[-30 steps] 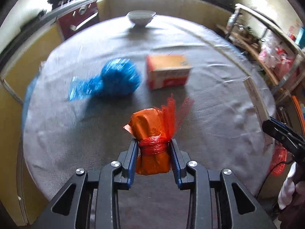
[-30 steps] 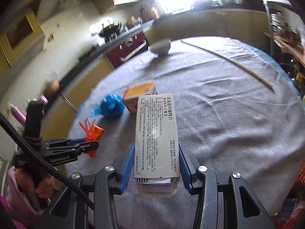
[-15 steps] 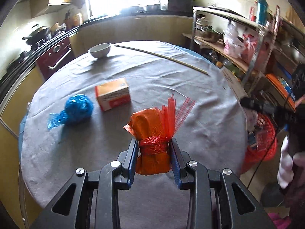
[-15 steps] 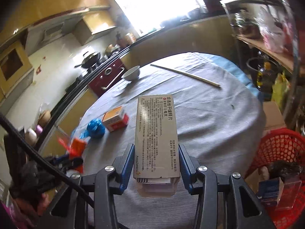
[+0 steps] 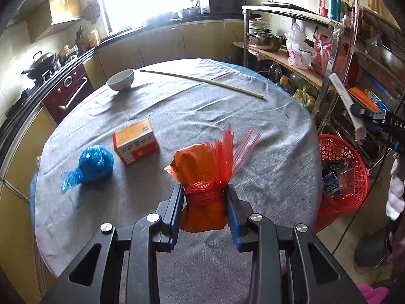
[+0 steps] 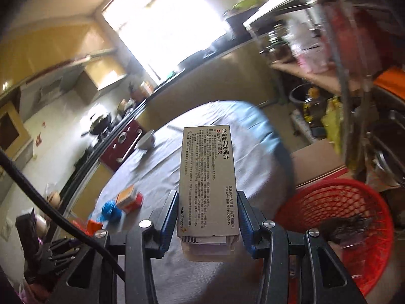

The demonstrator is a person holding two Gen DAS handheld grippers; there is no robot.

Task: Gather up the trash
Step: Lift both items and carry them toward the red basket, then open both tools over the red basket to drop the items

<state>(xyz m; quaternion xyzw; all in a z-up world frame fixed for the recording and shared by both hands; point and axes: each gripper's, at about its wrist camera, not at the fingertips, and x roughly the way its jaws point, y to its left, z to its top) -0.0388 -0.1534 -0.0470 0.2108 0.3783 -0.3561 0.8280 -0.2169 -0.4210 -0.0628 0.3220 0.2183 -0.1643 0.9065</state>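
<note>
On the flat grey cardboard medicine box point(image 6: 208, 182) clamped between the blue pads of the right gripper point(image 6: 207, 217), "AstraZeneca" is printed along the lower left edge, and "非洛地平缓释片" with "5 毫克" is read along the upper right. The finer print cannot be read. On the right gripper's black body point(image 5: 395, 124), the letters "DAS" are seen. The print on the orange cardboard box point(image 5: 136, 144) ahead of the left gripper is too small to read.
</note>
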